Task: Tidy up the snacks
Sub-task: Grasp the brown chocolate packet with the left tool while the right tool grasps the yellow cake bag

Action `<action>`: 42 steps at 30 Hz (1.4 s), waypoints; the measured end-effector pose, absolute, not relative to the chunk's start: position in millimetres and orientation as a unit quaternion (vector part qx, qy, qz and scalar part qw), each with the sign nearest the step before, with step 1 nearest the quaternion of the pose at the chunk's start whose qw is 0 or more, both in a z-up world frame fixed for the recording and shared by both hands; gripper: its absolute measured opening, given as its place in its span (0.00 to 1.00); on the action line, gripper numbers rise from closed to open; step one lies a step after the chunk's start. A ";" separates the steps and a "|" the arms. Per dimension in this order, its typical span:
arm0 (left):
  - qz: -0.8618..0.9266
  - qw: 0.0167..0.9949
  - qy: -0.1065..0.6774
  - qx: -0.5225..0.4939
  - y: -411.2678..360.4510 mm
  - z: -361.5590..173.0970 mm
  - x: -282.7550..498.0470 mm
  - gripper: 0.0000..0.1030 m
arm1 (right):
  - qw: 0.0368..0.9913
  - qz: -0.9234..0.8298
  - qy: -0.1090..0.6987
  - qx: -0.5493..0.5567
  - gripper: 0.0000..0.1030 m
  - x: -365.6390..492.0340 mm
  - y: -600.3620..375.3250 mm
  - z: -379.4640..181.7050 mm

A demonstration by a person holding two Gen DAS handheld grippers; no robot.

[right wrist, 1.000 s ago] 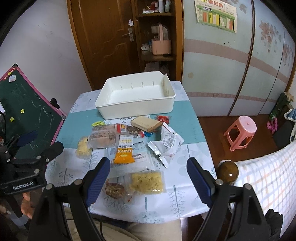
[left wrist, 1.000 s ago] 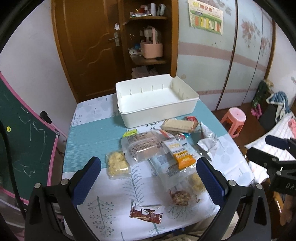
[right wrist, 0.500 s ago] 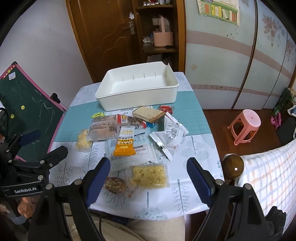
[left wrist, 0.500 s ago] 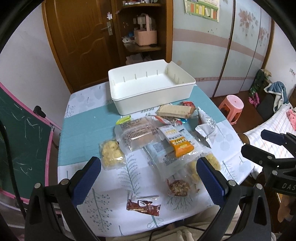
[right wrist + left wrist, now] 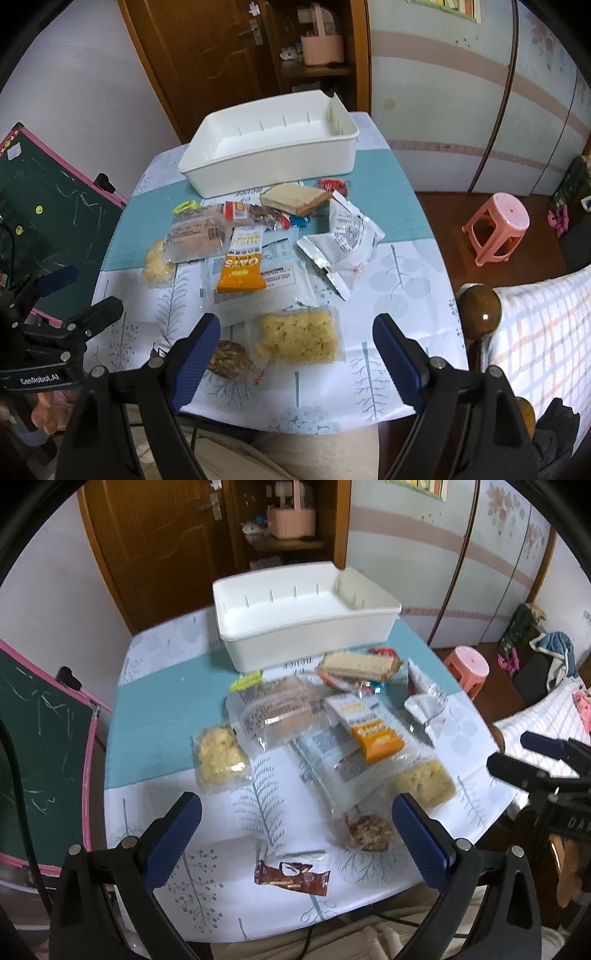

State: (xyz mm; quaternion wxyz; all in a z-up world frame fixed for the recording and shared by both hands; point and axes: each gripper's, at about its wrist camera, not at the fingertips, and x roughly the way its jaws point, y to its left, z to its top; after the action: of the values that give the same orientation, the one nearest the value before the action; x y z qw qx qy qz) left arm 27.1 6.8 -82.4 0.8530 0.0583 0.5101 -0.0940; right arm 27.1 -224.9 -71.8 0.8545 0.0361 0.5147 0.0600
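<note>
table (image 5: 406,221): covered by a white cloth printed with trees and a teal band; all snacks are laid on it.
white bin (image 5: 273,147): set at the far edge, nothing seen inside.
snack pile (image 5: 258,251): spread just in front of the bin, packets overlapping.
orange oats packet (image 5: 242,271): laid on top of a clear bag.
left gripper (image 5: 295,834): jaws spread wide, nothing between them, held above a brown bar (image 5: 291,877).
right gripper (image 5: 295,354): jaws spread wide, nothing gripped, held above a yellow crisp cake (image 5: 299,338).

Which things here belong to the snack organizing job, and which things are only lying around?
For the job: white bin, orange oat bar, wafer pack, yellow crisp cake, brown bar.
Lying about: pink stool, chalkboard, pink basket.
</note>
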 end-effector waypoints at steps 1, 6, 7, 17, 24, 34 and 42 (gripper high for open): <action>-0.097 0.848 0.518 0.060 8.5 -87.9 29.3 1.00 | 0.852 0.060 0.518 0.038 0.83 29.2 -225.9 -75.1; -0.099 0.817 0.565 0.069 22.6 -127.7 41.3 1.00 | 0.837 0.051 0.543 0.051 0.83 42.6 -237.0 -97.1; -0.099 0.809 0.575 0.067 26.1 -136.9 42.3 1.00 | 0.832 0.050 0.549 0.056 0.83 45.5 -239.8 -103.2; -0.125 0.730 0.671 0.034 42.8 -217.1 39.5 1.00 | 0.784 0.044 0.616 0.061 0.83 66.4 -241.0 -168.0; -0.141 0.713 0.686 0.026 34.8 -237.6 36.7 1.00 | 0.774 0.058 0.631 0.017 0.83 69.7 -213.1 -187.7; -0.123 0.712 0.688 0.067 17.2 -250.0 39.2 0.90 | 0.764 0.069 0.642 0.009 0.92 75.0 -195.9 -207.1; -0.115 0.735 0.663 0.088 6.2 -238.5 43.7 0.46 | 0.765 0.080 0.639 0.010 0.88 74.7 -193.2 -211.9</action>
State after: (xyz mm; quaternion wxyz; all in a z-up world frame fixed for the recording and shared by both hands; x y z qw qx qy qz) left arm 43.7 6.2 -238.5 0.7345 0.0884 0.6628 -0.1155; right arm 74.7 -193.2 -211.9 0.7647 0.0099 0.6393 0.0800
